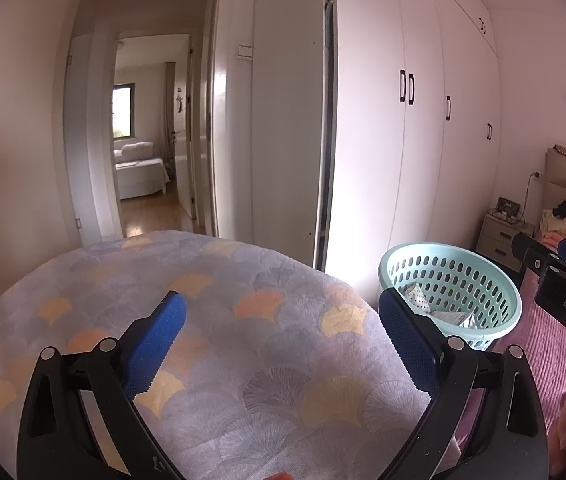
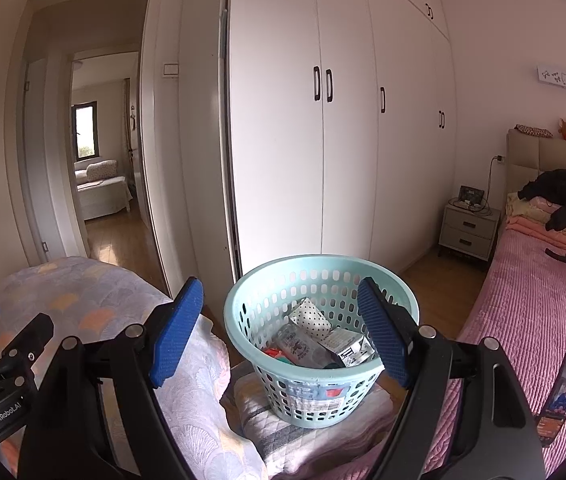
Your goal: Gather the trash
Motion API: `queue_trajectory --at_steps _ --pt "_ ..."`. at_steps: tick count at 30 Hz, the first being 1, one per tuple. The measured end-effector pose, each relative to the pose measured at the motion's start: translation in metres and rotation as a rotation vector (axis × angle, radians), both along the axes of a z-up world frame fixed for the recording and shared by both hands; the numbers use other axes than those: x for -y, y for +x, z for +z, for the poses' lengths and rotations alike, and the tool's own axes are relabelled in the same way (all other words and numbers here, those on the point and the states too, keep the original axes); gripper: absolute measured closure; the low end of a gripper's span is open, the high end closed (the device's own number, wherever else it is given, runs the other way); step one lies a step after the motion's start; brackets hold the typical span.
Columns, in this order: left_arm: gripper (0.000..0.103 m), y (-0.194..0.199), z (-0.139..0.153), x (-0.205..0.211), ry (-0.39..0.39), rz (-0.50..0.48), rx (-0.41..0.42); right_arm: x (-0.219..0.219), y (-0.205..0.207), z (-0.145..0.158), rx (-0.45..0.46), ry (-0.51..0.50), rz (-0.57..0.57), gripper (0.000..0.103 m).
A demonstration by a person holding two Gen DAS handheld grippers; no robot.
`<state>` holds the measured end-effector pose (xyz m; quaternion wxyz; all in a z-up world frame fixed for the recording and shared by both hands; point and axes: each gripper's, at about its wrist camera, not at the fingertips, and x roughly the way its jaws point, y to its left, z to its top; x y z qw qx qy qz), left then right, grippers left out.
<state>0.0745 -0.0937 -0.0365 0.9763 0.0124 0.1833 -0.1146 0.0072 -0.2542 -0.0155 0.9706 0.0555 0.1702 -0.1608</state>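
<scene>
Both fingers stand wide and hold nothing: the left gripper (image 1: pixel 281 344) hangs over a patterned quilt (image 1: pixel 219 320), the right gripper (image 2: pixel 279 328) frames the basket (image 2: pixel 243 320). Between the quilt's edge and the pink bed (image 2: pixel 523 320) there is only a narrow gap, and the basket sits in it on a folded blanket (image 2: pixel 267 428). Inside the basket lies the trash (image 2: pixel 315 340): a dotted packet, a clear bottle, a printed wrapper. A phone (image 2: pixel 565 392) lies on the bed's near edge.
</scene>
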Motion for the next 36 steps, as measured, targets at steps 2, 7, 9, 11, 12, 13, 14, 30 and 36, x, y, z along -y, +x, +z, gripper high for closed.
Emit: queue_trajectory --at_steps 2,7,9,11,12,13,14,30,36 --pt "0.009 0.000 0.000 0.000 0.001 0.001 0.003 0.000 0.000 0.000 0.000 -0.001 -0.001 0.028" --pt "0.009 0.000 0.000 0.001 0.007 -0.001 0.013 -0.001 0.000 0.000 -0.001 -0.001 -0.001 0.028" --pt "0.009 -0.001 0.000 0.000 0.008 -0.002 0.014 -0.001 0.000 0.000 -0.002 -0.004 0.001 0.028" --pt "0.009 0.000 0.000 0.000 0.008 -0.002 0.014 -0.002 0.000 0.000 -0.003 -0.006 0.004 0.028" --pt "0.009 0.000 0.000 0.000 0.008 -0.001 0.014 -0.002 0.001 0.000 -0.004 -0.006 0.007 0.028" --pt "0.009 0.000 0.000 0.000 0.009 -0.001 0.015 -0.003 0.001 -0.001 -0.007 -0.006 0.010 0.028" --pt "0.009 -0.001 0.000 0.000 0.010 -0.001 0.015 -0.003 0.002 -0.001 -0.008 -0.008 0.011 0.028" --pt "0.009 -0.008 0.019 0.002 0.016 0.004 0.010 -0.004 -0.005 0.006 0.012 0.005 0.013 0.028" --pt "0.009 -0.019 0.031 -0.004 0.010 0.018 0.025 -0.008 -0.015 0.012 0.030 0.004 0.023 0.028"
